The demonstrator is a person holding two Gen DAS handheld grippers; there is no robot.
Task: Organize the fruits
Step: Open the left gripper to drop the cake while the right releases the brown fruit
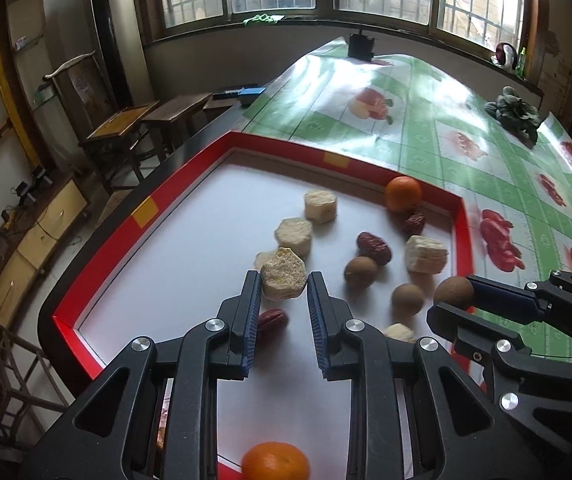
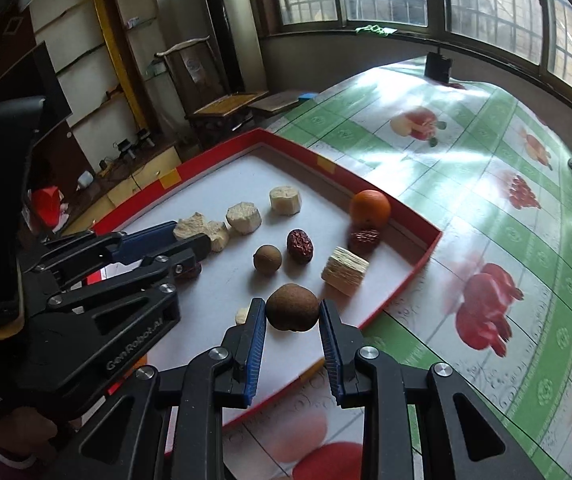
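Observation:
A red-rimmed white tray holds the fruit. My left gripper is shut on a pale crumbly chunk, held above the tray; it also shows in the right wrist view. My right gripper is shut on a brown longan, seen at the right of the left wrist view. In the tray lie more pale chunks, red dates, longans, and oranges.
The tray sits on a table with a green fruit-print cloth. A dark green bundle lies at the far right and a black box at the far end. Wooden chairs stand left of the table.

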